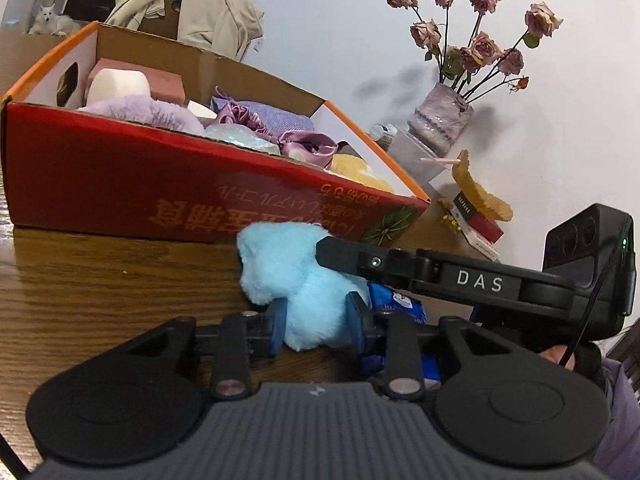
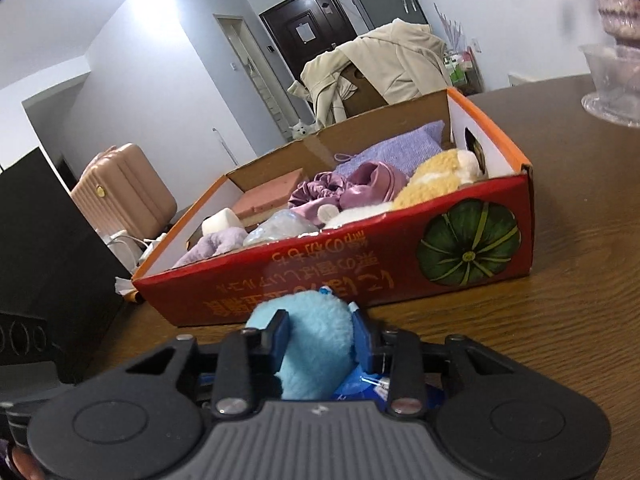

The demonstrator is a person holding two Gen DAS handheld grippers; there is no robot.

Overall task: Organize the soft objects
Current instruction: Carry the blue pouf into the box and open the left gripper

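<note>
Both grippers are clamped on the same light blue plush toy (image 1: 292, 280), which sits on the wooden counter (image 1: 100, 280) just in front of the red cardboard box (image 1: 120, 184). The left gripper (image 1: 316, 320) has its blue pads pressed into the toy's near end, and the right gripper (image 2: 320, 332) squeezes it from the right side (in the left wrist view its black finger lies across the toy's top). A blue packet (image 1: 396, 304) lies under the toy, touching it. Inside the box are a lilac fluffy piece (image 1: 148, 112), a purple satin scrunchie (image 2: 320, 196), a knitted purple cloth (image 2: 396, 148) and a yellow plush (image 2: 436, 180). A vase of dried roses (image 1: 440, 116) stands on the counter, to the right beyond the box.
</note>
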